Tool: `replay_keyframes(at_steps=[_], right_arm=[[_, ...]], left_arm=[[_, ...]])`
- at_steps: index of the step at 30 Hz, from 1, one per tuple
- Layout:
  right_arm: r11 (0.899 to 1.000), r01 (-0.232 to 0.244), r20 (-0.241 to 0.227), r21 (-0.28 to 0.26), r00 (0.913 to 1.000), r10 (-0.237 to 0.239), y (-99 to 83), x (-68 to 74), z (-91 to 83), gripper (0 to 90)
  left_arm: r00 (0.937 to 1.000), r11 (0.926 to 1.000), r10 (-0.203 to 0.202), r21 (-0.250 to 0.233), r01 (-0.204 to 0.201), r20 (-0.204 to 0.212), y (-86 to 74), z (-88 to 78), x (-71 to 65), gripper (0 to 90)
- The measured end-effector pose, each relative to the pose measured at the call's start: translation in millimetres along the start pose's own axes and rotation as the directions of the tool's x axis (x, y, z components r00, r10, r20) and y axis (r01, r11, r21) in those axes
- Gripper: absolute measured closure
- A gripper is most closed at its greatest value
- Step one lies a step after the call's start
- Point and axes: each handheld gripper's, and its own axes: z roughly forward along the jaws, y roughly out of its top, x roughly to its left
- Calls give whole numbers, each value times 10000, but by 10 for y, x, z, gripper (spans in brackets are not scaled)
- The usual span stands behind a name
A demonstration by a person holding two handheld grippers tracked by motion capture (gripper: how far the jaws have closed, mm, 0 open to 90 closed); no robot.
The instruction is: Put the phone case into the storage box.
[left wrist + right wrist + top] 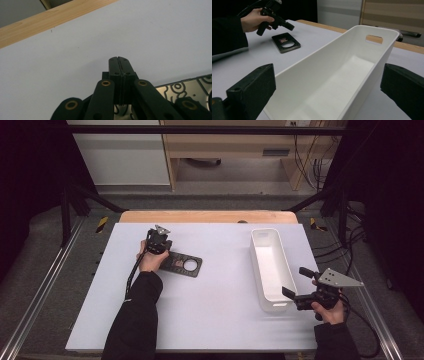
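Black forearm sleeves come in at the bottom of the high view, each hand carrying a gripper. On the person's left side, the left gripper (159, 241) stands over the far-left end of a flat black plate (184, 264) that lies on the white table (215, 320). That plate has a round hole near its right end and a small reddish patch beside the hole. In the left gripper view the two black jaws are pressed flat together with only a thin seam between them, and nothing shows between their tips; the patterned, shiny surface of the plate runs under the linkage at lower right. Whether the closed jaws pinch the plate's edge lower down cannot be told.

At the table's right side, the right gripper (295, 281) is held level with its jaws spread wide and nothing in them. They point at the near end of a long white bin (265, 236), which stands empty, with a handle slot in its far wall. Bin and plate lie well apart, bare table between them.
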Motion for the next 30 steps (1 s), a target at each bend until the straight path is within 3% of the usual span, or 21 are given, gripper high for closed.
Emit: replay_keyframes(at_steps=[5,15,30], right_arm=[[10000,21,-5,-1,10000,-21,0,1,2,4],[10000,19,-4,-9,10000,-19,1,-1,-2,4],[10000,39,-17,-18,10000,-39,2,0,-3,4]], left_arm=[[9999,9998,-115,159,113,122,-31,38,-4,889],[10000,9992,19,395,-22,72,-66,88,1,886],[9996,9982,-161,588,146,252,-85,67,27,891]])
